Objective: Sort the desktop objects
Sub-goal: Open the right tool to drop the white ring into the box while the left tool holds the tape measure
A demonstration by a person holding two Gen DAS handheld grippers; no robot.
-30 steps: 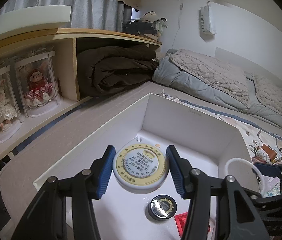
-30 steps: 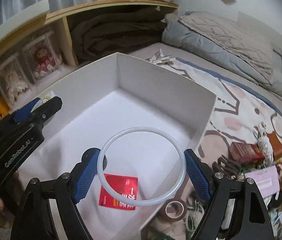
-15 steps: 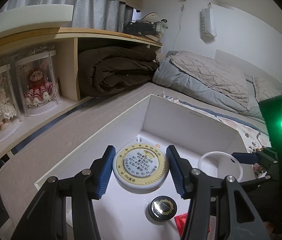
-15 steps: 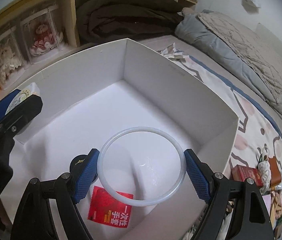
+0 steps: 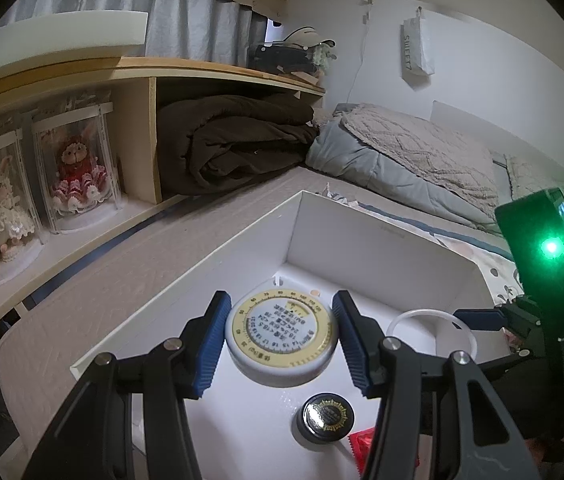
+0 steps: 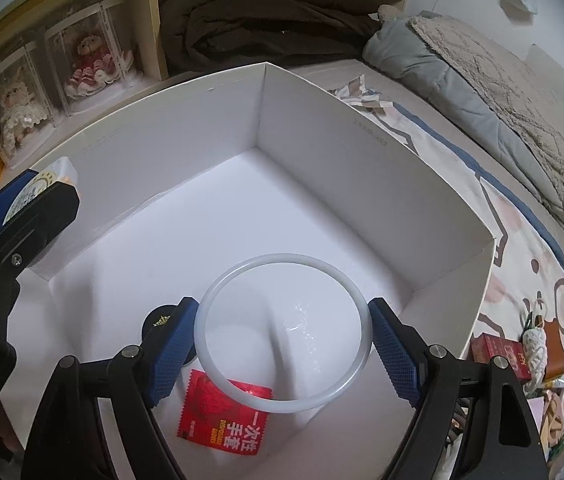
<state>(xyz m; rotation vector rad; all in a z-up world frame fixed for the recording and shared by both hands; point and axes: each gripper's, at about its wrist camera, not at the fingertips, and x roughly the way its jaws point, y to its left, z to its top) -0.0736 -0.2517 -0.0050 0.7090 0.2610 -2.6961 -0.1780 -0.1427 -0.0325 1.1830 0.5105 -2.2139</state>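
Since a second ago the right gripper (image 6: 284, 340) has carried its white ring (image 6: 285, 332) from the near rim further over the white box (image 6: 362, 128), while the left gripper (image 5: 281, 338) has barely shifted. The right one clasps the ring by its outer edge between both blue pads, held above the box floor. Below it, at the near side, lie a red packet (image 6: 224, 416) and a small black tin (image 5: 327, 416). The left gripper grips a round tape measure (image 5: 281, 336) between its pads, over the left part of the box. Right of the box, clutter (image 6: 530, 356) lies scattered on the patterned cloth.
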